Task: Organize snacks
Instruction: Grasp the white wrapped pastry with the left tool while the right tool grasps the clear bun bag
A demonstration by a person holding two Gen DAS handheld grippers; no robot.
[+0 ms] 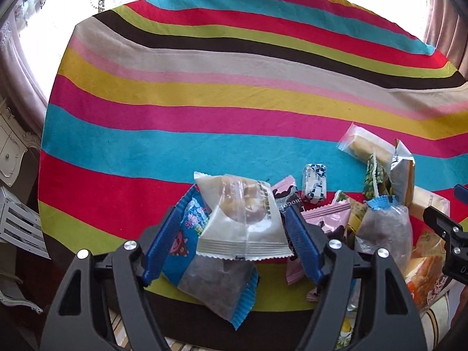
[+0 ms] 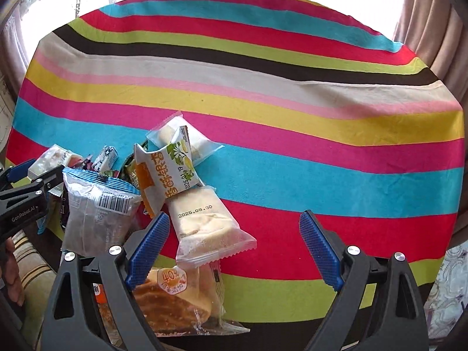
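Observation:
A heap of wrapped snacks lies at the near edge of the striped tablecloth (image 1: 204,87). My left gripper (image 1: 231,209) stands open low over the heap. A pale see-through pastry packet (image 1: 239,222) sits between its pads, its right edge against the right pad. Under it a blue-edged packet (image 1: 216,286) fills the gap to the left pad. My right gripper (image 2: 234,215) is open above the cloth. A pale cake packet (image 2: 204,228) lies just inside its left pad, apart from the right pad. A yellow-orange cake packet (image 2: 175,298) lies beneath. The left gripper (image 2: 29,187) shows at the left edge.
More snacks lie to the right: a blue-and-white candy (image 1: 314,187), pink packets (image 1: 330,219), a grey packet with a blue top (image 1: 383,228) and a long biscuit pack (image 1: 365,146). A flower-print packet (image 2: 172,163) leans on the heap. Curtains (image 2: 424,29) hang behind the table.

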